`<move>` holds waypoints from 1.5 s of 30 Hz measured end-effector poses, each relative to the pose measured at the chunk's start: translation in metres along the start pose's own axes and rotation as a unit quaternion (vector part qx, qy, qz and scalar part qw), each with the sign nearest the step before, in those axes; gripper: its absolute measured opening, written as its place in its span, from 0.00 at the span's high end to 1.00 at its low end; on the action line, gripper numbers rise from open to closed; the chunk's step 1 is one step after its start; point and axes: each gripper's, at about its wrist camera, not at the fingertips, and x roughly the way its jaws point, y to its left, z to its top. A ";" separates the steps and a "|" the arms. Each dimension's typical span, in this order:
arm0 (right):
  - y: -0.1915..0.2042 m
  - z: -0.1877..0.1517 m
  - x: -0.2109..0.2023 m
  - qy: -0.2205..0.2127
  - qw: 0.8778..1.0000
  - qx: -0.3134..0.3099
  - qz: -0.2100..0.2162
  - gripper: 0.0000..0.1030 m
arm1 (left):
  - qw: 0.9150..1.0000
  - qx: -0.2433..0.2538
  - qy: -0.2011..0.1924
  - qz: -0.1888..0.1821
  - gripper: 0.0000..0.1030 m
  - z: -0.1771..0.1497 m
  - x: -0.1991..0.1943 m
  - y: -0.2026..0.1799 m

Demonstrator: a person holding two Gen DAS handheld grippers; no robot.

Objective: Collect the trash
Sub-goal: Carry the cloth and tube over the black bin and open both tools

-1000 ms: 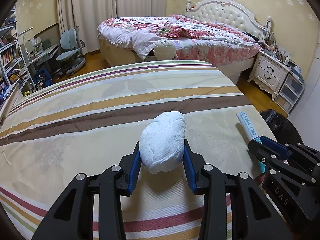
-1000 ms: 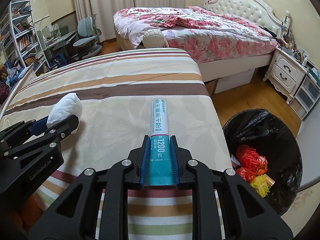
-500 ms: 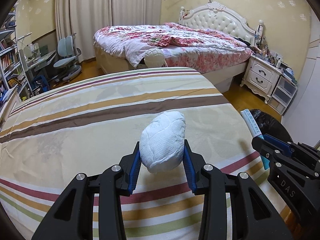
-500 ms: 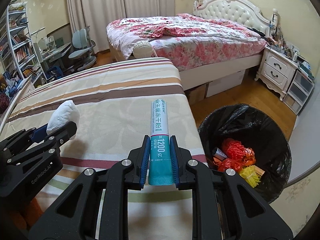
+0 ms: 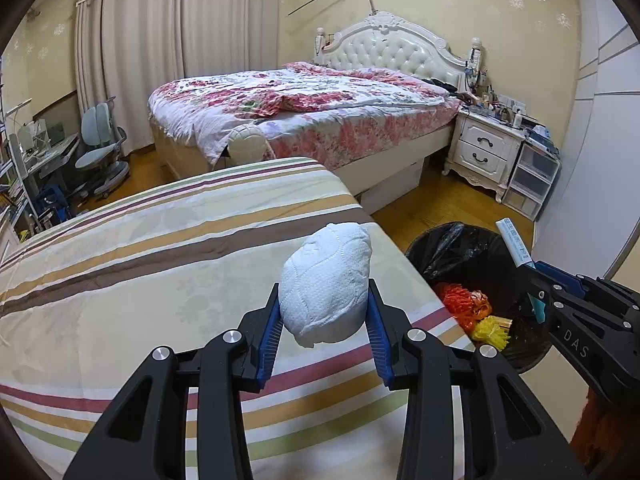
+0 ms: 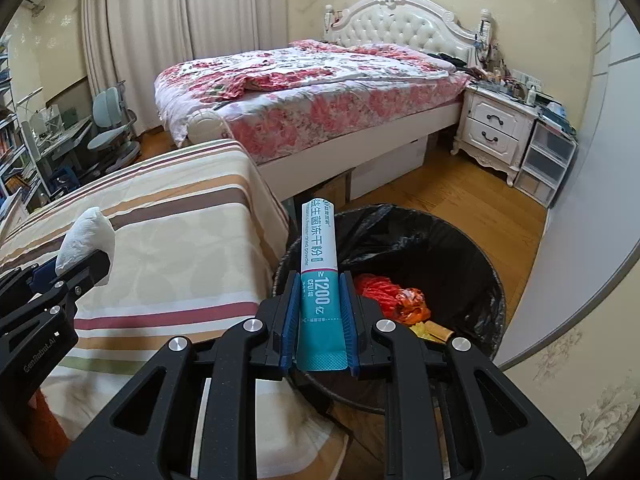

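Note:
My left gripper (image 5: pixel 323 320) is shut on a crumpled white tissue wad (image 5: pixel 326 286), held above the striped bed (image 5: pixel 160 264) near its right edge. My right gripper (image 6: pixel 319 312) is shut on a teal-and-white sachet (image 6: pixel 319 260), held over the near rim of the black-lined trash bin (image 6: pixel 440 240). The bin (image 5: pixel 452 248) holds red and yellow scraps (image 6: pixel 394 296). The right gripper (image 5: pixel 560 292) with the sachet (image 5: pixel 514 242) shows at the right of the left wrist view. The left gripper (image 6: pixel 60 276) with the tissue (image 6: pixel 88 232) shows at the left of the right wrist view.
A floral bed (image 5: pixel 304 112) with a white headboard stands beyond. A white nightstand (image 5: pixel 484 148) and plastic drawers (image 5: pixel 532 176) stand at the right wall. A desk chair (image 5: pixel 100 152) is at the far left. Wooden floor (image 6: pixel 460 192) lies around the bin.
Both grippers have moved right, off the striped bed toward the bin, each still holding its item. The right gripper with the sachet now hangs over the bin's rim.

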 end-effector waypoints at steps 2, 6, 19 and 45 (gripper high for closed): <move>-0.012 0.001 0.001 -0.003 1.000 0.008 -0.011 0.81 | 1.000 0.007 -0.001 -0.007 0.62 0.003 0.004 -0.011; -0.033 0.005 0.004 -0.008 0.999 0.022 -0.027 0.81 | 1.000 0.018 -0.003 -0.019 0.62 0.012 0.014 -0.032; -0.073 0.008 0.025 -0.014 0.998 0.048 -0.045 0.81 | 0.998 0.056 0.001 -0.037 0.62 0.028 0.052 -0.086; -0.108 0.006 0.052 -0.003 0.994 0.086 -0.061 0.68 | 0.995 0.083 0.036 -0.032 0.37 0.032 0.092 -0.120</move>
